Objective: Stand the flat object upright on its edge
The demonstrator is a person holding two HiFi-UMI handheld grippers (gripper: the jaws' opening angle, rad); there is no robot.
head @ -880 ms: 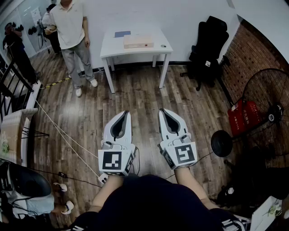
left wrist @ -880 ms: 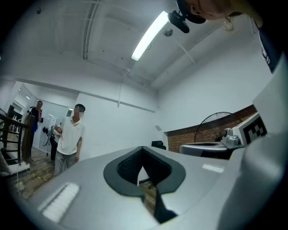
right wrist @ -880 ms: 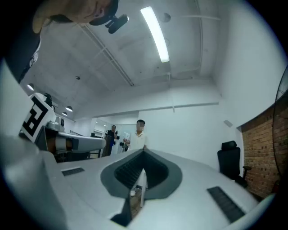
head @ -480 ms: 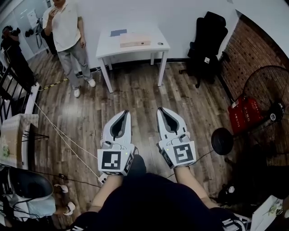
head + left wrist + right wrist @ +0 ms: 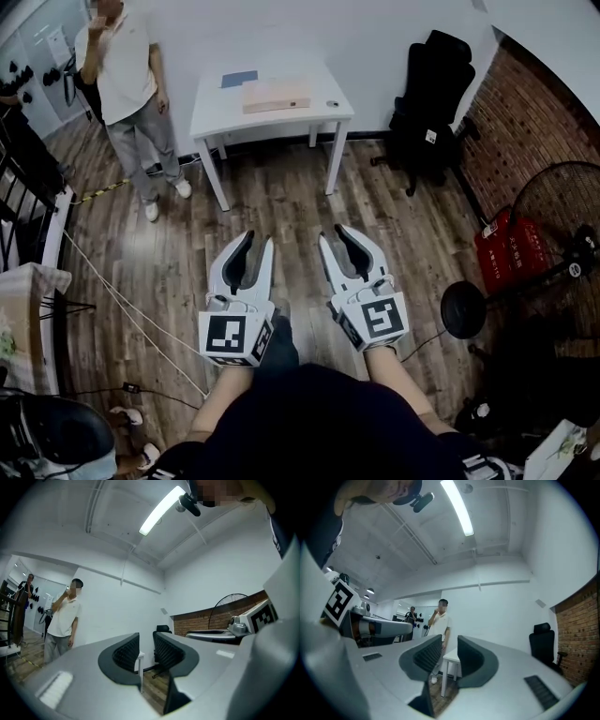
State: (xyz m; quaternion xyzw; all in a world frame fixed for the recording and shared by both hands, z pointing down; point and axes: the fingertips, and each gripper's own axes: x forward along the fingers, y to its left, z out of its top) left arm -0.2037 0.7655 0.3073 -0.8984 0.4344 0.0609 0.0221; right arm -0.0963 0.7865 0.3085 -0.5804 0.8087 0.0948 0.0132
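The left tongs [image 5: 251,246] and right tongs [image 5: 337,239] are held narrowly parted, nothing gripped. A flat tan object [image 5: 277,95] is laid flat on the white tabletop [image 5: 281,114], well apart.

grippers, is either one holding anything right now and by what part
Nothing is held. The left gripper and right gripper both have jaws slightly apart with only air between them; the flat box lies on the table ahead.

Black chair [image 5: 431,103] and fan [image 5: 561,220] stand on wood floor [image 5: 281,206].
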